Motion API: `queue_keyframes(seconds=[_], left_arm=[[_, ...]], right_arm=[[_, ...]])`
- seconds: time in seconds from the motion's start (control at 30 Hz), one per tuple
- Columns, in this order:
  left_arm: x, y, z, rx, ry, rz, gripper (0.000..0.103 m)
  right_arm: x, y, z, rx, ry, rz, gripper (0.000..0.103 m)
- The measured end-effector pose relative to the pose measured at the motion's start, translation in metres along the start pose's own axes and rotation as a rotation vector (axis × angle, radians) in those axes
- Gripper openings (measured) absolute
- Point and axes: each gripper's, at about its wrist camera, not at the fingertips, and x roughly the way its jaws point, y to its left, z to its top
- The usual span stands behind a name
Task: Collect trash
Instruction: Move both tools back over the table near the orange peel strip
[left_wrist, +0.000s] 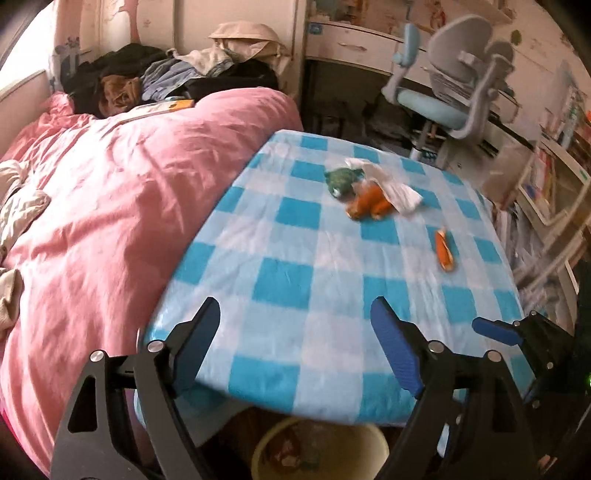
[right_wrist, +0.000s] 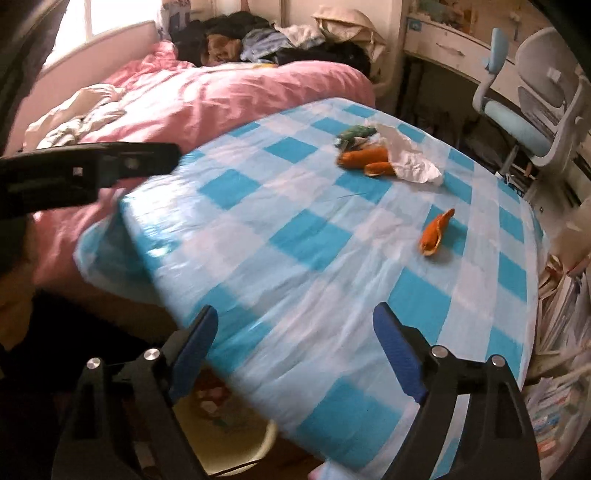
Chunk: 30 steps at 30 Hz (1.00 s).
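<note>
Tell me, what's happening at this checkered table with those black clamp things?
A person is clearing trash with a handheld tool in each hand. Both the left tool and the right tool are open and empty, near the table's front edge. An orange peel lies alone; further back sit more peels, a green wrapper and a crumpled tissue. A bin waits below.
</note>
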Motion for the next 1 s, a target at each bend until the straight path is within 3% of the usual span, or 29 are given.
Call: queue_keyframes(seconds=[0.37,0.47,0.6,1.0], left_arm=[[0.037,-0.006,0.034,0.027,0.024,0.061,0.089],[0.041,-0.007,0.038,0.03,0.027,0.062,0.09],[0.051,-0.006,0.045,0.019,0.057,0.051,0.09],[0.059,0.012,0.05,-0.096,0.132,-0.012,0.092]], right_arm=[[0.064,-0.036,0.037,-0.06,0.081,0.03,0.086],[0.076,-0.039,0.042,-0.088,0.081,0.051,0.095],[0.085,-0.047,0.047,-0.094,0.046,0.111,0.096],[0.09,-0.052,0.053,-0.091,0.034,0.121,0.097]])
